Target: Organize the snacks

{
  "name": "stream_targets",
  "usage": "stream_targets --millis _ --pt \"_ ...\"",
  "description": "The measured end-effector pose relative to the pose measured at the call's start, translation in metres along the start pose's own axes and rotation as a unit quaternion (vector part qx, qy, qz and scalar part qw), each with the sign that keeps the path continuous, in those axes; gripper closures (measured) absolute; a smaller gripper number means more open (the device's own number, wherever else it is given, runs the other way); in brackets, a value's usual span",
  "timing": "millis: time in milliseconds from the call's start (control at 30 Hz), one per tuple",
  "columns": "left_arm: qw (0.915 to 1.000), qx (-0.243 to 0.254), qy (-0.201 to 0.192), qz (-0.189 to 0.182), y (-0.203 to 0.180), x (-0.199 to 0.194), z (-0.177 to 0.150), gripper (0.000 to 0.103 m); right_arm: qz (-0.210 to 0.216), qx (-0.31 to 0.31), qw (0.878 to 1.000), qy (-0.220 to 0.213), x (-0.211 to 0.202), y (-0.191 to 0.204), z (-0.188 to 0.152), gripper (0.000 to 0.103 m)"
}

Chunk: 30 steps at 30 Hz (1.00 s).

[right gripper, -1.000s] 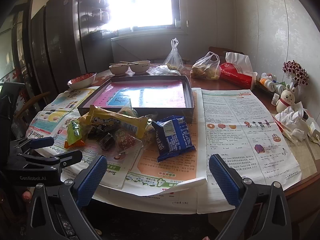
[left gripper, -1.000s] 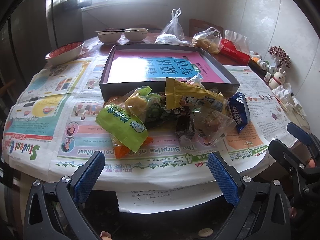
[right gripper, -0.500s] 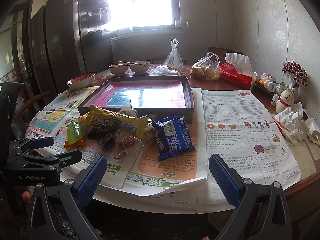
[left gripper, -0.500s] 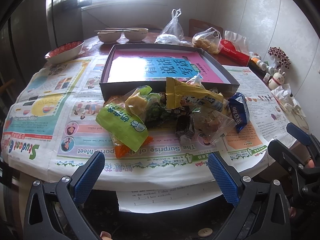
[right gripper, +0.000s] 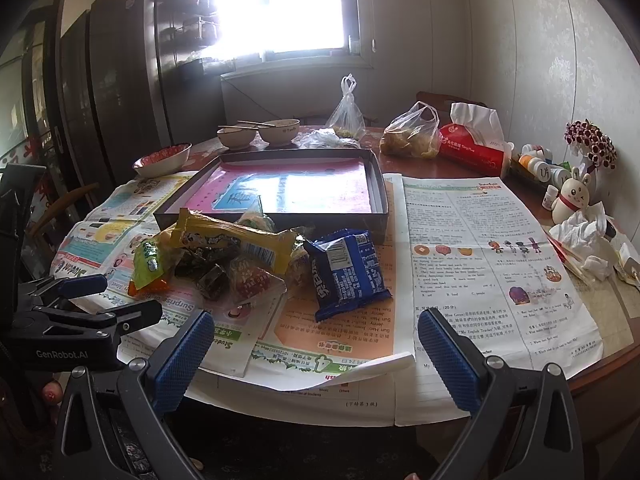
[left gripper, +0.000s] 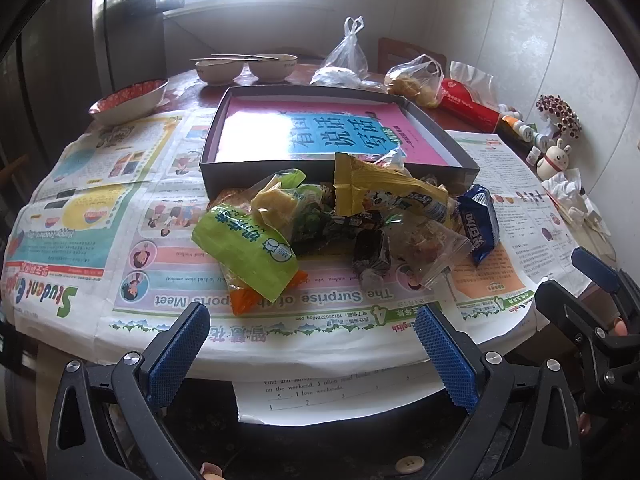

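A pile of snack packets lies on the newspaper in front of a dark shallow box [left gripper: 224, 128] [right gripper: 380, 192] lined with a pink and blue sheet. The pile holds a green packet [left gripper: 248, 248] [right gripper: 146, 260], a yellow packet [left gripper: 384, 192] [right gripper: 232, 240], a blue packet [left gripper: 478, 228] [right gripper: 344, 272] and several small dark and clear ones. My left gripper [left gripper: 312, 344] is open and empty at the table's near edge, short of the pile. My right gripper [right gripper: 316, 348] is open and empty, right of the left one, near the blue packet.
Newspapers [right gripper: 480, 248] cover the round table. At the back stand two bowls with chopsticks [right gripper: 260, 132], a red bowl [right gripper: 164, 158], plastic bags [right gripper: 408, 136] and a red tissue pack [right gripper: 472, 148]. Bottles, a rabbit figure [right gripper: 572, 200] and crumpled tissues [right gripper: 580, 232] line the right edge.
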State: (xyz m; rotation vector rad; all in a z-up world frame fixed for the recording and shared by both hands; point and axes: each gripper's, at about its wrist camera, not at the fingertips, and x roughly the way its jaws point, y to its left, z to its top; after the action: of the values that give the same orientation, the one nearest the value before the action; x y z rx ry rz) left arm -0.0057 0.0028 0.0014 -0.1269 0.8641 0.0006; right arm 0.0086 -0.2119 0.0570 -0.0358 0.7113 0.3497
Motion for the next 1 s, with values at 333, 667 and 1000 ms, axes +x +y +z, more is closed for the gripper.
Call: stream_targets --millis 333,667,1000 --pt "1.0000 -0.005 0.004 -0.004 0.003 0.002 0.001 0.000 0.000 0.003 1.000 0.004 0.003 0.000 0.000 0.000" --pt "0.9998 -0.016 0.011 -0.007 0.015 0.005 0.004 0.000 0.001 0.009 1.000 0.015 0.010 -0.004 0.001 0.000" --pt "0.9997 -0.021 0.016 0.001 0.039 0.012 0.017 0.000 0.000 0.020 1.000 0.019 0.018 -0.012 0.003 0.000"
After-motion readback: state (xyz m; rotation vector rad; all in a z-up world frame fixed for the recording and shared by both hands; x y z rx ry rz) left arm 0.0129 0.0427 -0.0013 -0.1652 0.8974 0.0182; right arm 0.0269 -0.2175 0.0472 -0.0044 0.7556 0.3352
